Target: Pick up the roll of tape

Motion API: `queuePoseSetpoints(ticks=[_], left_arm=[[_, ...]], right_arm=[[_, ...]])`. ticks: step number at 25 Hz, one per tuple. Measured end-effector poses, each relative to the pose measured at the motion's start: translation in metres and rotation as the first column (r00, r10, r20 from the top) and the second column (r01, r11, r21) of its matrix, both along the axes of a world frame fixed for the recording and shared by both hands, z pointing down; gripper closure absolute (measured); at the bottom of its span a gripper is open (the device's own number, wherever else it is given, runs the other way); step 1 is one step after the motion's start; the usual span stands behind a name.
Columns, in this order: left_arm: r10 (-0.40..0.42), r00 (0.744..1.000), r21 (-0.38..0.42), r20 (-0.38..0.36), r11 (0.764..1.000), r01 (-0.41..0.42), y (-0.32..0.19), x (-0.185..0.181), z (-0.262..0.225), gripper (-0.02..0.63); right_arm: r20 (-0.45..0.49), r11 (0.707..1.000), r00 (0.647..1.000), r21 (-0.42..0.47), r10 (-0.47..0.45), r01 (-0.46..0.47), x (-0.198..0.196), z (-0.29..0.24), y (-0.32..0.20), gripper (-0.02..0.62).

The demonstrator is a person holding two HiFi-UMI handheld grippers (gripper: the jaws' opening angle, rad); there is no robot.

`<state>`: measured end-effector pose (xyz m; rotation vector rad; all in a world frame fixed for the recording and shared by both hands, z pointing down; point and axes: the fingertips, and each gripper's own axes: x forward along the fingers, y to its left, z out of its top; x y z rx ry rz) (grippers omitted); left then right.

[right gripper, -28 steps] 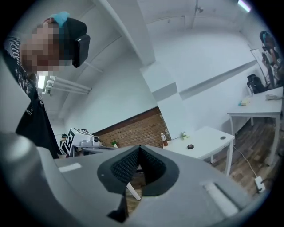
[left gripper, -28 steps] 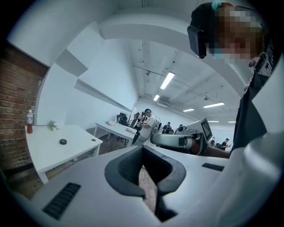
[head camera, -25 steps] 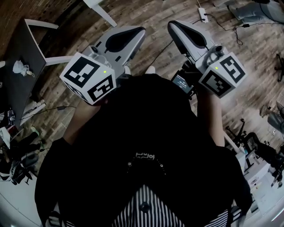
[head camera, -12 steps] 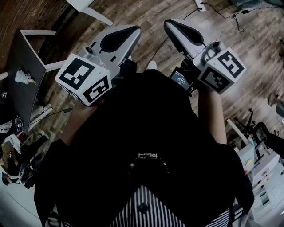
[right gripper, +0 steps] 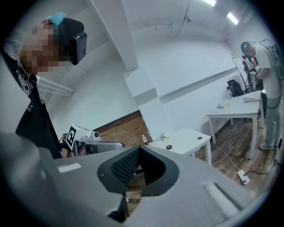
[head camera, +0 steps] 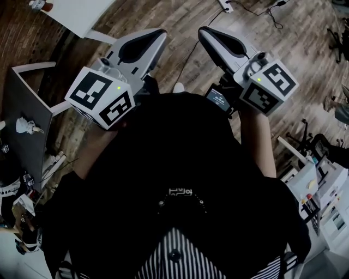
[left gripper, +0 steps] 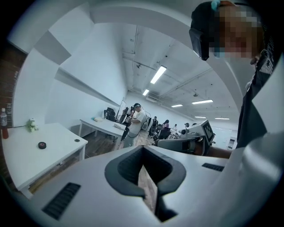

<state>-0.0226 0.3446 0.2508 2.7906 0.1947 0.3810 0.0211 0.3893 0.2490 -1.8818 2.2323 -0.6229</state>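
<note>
A small dark round thing (left gripper: 42, 145), possibly the roll of tape, lies on a white table (left gripper: 26, 155) at the left of the left gripper view. It lies on that table (right gripper: 188, 137) in the right gripper view (right gripper: 168, 146) too. My left gripper (head camera: 158, 34) and right gripper (head camera: 204, 31) are held side by side in front of the person's dark top, above a wooden floor and well short of the table. Both have their jaws together with nothing between them (left gripper: 143, 150) (right gripper: 140, 150).
A green toy (left gripper: 31, 125) and a bottle (left gripper: 3, 117) stand at the table's far side by a brick wall. A corner of a white table (head camera: 82, 13) shows at the head view's top left, a grey desk (head camera: 24, 120) at left. More tables and people (left gripper: 133, 124) stand farther off. A cable (head camera: 191, 54) crosses the floor.
The floor has slid under the person, and the white table's corner has grown at the head view's top left. Both grippers stay shut and side by side.
</note>
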Motion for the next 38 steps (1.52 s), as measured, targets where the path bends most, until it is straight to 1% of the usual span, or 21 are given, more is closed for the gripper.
queuePoseSetpoints(ticks=[4, 6, 9, 12, 15, 17, 19, 25, 27, 29, 32, 38], left_arm=[[-0.023, 0.999, 0.008, -0.035, 1.000, 0.023, -0.036, 0.014, -0.002, 0.601], [-0.029, 0.999, 0.001, -0.039, 1.000, 0.029, -0.055, 0.018, -0.003, 0.602], [-0.012, 0.998, -0.002, -0.056, 1.000, 0.012, -0.077, 0.028, -0.005, 0.602], [-0.003, 0.997, -0.001, -0.071, 1.000, 0.003, -0.099, 0.033, -0.007, 0.601], [0.031, 0.995, -0.035, -0.099, 0.999, -0.034, -0.118, 0.030, -0.013, 0.603], [0.093, 0.992, -0.029, -0.088, 0.995, -0.096, -0.124, 0.024, -0.014, 0.602], [0.133, 0.988, -0.015, -0.078, 0.991, -0.135, -0.131, 0.017, -0.013, 0.603], [0.151, 0.984, -0.039, -0.096, 0.987, -0.155, -0.163, -0.008, -0.009, 0.603], [0.136, 0.985, -0.038, -0.102, 0.989, -0.141, -0.177, -0.021, -0.007, 0.603], [0.102, 0.990, -0.047, -0.095, 0.993, -0.107, -0.193, -0.032, -0.002, 0.601], [0.051, 0.995, -0.073, -0.085, 0.996, -0.058, -0.211, -0.046, 0.004, 0.603], [-0.021, 0.996, -0.053, -0.088, 0.998, 0.017, -0.236, -0.053, 0.003, 0.603]], right_arm=[[0.010, 0.999, 0.999, -0.005, 0.047, -0.047, 0.016, -0.003, -0.025, 0.591], [0.012, 0.998, 0.998, -0.004, 0.069, -0.069, 0.022, -0.006, -0.039, 0.591], [-0.006, 0.996, 0.996, -0.007, 0.092, -0.092, 0.028, -0.012, -0.058, 0.592], [-0.036, 0.995, 0.995, -0.017, 0.094, -0.095, 0.027, -0.016, -0.081, 0.591], [-0.044, 0.995, 0.994, -0.020, 0.095, -0.096, 0.020, -0.021, -0.105, 0.592], [-0.048, 0.996, 0.995, -0.025, 0.089, -0.090, 0.013, -0.022, -0.122, 0.592], [-0.063, 0.996, 0.995, -0.039, 0.071, -0.074, 0.005, -0.021, -0.137, 0.591], [-0.093, 0.996, 0.996, -0.088, -0.005, -0.003, -0.017, -0.017, -0.185, 0.591], [-0.106, 0.997, 0.994, -0.079, -0.030, 0.022, -0.027, -0.015, -0.203, 0.592], [-0.109, 0.997, 0.993, -0.068, -0.054, 0.046, -0.036, -0.015, -0.218, 0.592], [-0.107, 0.994, 0.990, -0.075, -0.088, 0.080, -0.047, -0.013, -0.233, 0.592], [-0.064, 0.988, 0.987, -0.068, -0.145, 0.140, -0.039, -0.010, -0.262, 0.591]])
